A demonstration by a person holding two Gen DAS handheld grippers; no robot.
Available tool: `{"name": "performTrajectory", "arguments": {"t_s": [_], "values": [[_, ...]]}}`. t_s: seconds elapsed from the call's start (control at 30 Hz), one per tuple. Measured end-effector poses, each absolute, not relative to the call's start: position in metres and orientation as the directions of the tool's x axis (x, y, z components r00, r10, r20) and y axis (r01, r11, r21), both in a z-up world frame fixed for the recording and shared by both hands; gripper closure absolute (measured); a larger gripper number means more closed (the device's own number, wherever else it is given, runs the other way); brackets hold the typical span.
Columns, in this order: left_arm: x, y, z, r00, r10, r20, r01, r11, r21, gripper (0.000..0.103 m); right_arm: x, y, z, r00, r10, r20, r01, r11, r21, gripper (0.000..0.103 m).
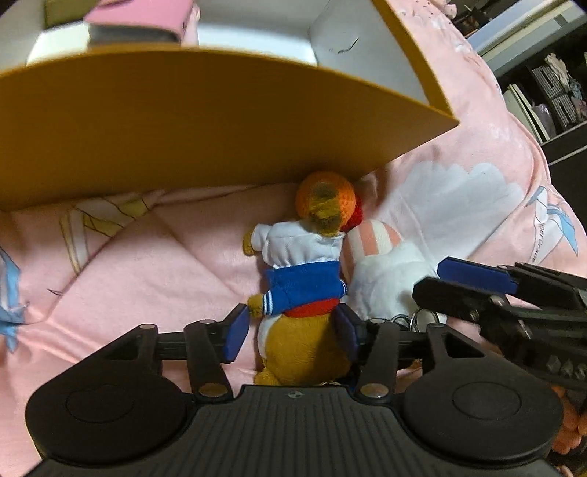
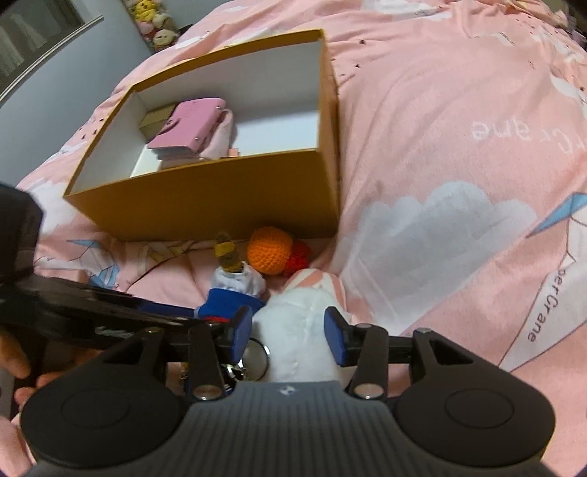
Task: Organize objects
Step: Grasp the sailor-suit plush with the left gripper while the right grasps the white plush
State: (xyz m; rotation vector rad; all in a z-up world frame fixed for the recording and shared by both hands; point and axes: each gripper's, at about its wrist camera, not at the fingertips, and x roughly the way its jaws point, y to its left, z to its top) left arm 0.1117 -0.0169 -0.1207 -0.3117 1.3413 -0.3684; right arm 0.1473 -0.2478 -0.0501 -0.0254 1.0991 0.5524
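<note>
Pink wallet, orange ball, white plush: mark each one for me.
Pink wallet (image 2: 190, 124), right wrist view, on its top cover.
Orange ball (image 2: 269, 250), right wrist view, centre of the crochet.
White plush (image 2: 297, 330), right wrist view, on its body.

Matt cardboard box; crocheted ball; quilted bedspread.

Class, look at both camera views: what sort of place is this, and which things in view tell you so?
Probably a bedroom, with the work done on a bed. The pink quilted bedspread printed with clouds and paper cranes fills both views, plush toys sit at its far end, and cluttered shelves stand beside it.

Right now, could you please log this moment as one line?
left gripper: open around bear plush | right gripper: open around white plush | box: ahead
</note>
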Motion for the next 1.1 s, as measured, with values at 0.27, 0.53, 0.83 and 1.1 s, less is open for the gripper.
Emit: {"name": "performTrajectory", "arguments": {"t_s": [0.27, 0.53, 0.83, 1.1], "values": [[0.112, -0.010, -0.138, 0.137, -0.505, -0.852, 0.018, 0.861, -0.508, 0.054, 0.147, -0.245, -0.054, 0.317, 0.395, -0.862, -0.444, 0.865, 0.233, 0.052], [0.079, 0.004, -0.088, 0.276, -0.338, -0.900, 0.033, 0.939, -0.342, 0.058, 0.138, -0.225, -0.039, 0.328, 0.394, -0.859, -0.530, 0.829, 0.178, 0.050], [0.092, 0.010, -0.095, 0.282, -0.274, -0.920, 0.009, 0.959, -0.282, 0.058, 0.118, -0.178, -0.062, 0.315, 0.236, -0.919, -0.691, 0.721, -0.052, 0.025], [0.095, 0.012, -0.096, 0.280, -0.291, -0.915, 0.003, 0.953, -0.303, 0.058, 0.124, -0.171, -0.077, 0.352, 0.148, -0.924, -0.711, 0.684, -0.161, 0.024]]}}
